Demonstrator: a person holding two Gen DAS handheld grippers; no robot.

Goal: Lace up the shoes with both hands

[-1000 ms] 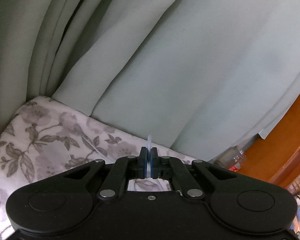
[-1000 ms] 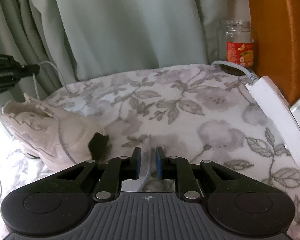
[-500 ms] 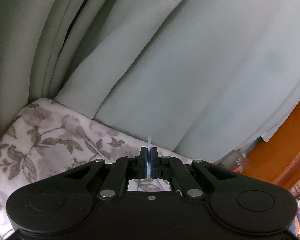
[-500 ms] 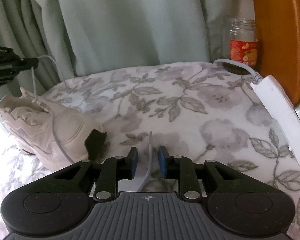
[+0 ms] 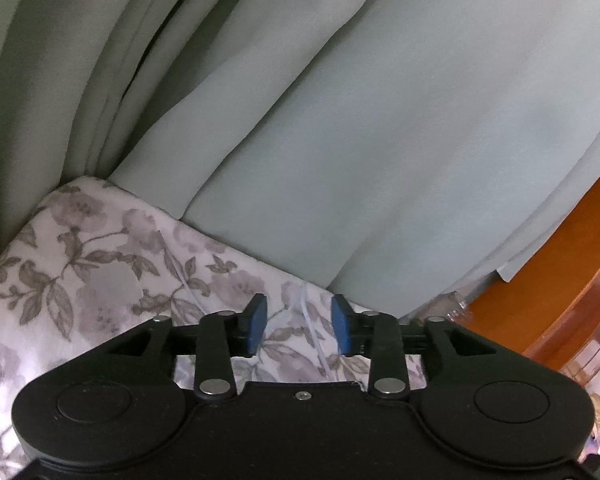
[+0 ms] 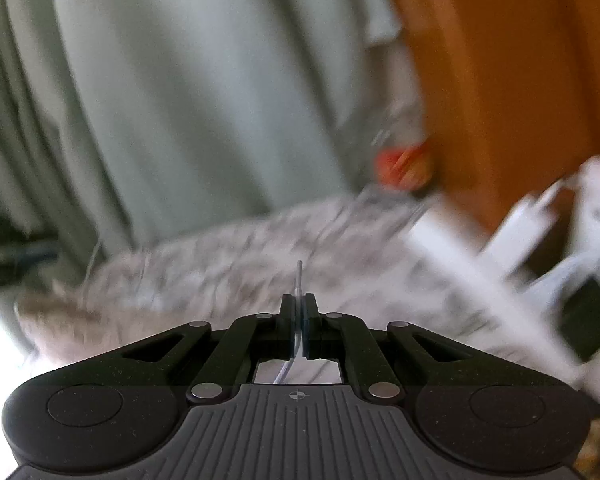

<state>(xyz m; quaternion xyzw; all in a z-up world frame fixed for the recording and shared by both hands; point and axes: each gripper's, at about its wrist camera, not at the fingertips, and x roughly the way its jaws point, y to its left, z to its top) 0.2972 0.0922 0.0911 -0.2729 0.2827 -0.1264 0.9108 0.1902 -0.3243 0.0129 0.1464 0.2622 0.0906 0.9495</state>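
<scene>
My left gripper (image 5: 298,330) had just opened, dropping the lace (image 5: 314,332) onto the bedspread (image 5: 80,272); my right gripper (image 6: 299,326) clamped the lace tip, ready for threading next.

Pale grey-green curtain (image 5: 380,128) hanging in long vertical folds across the back of the scene, its hem meeting a soft surface covered in white fabric printed with grey flowers and leaves (image 5: 92,264). Orange-brown wooden furniture panel (image 5: 540,312) at the right edge. Diffuse daylight, brightest at lower left of the right wrist view. That view is motion-blurred; the white object at right (image 6: 452,248) is possibly a power strip.
</scene>
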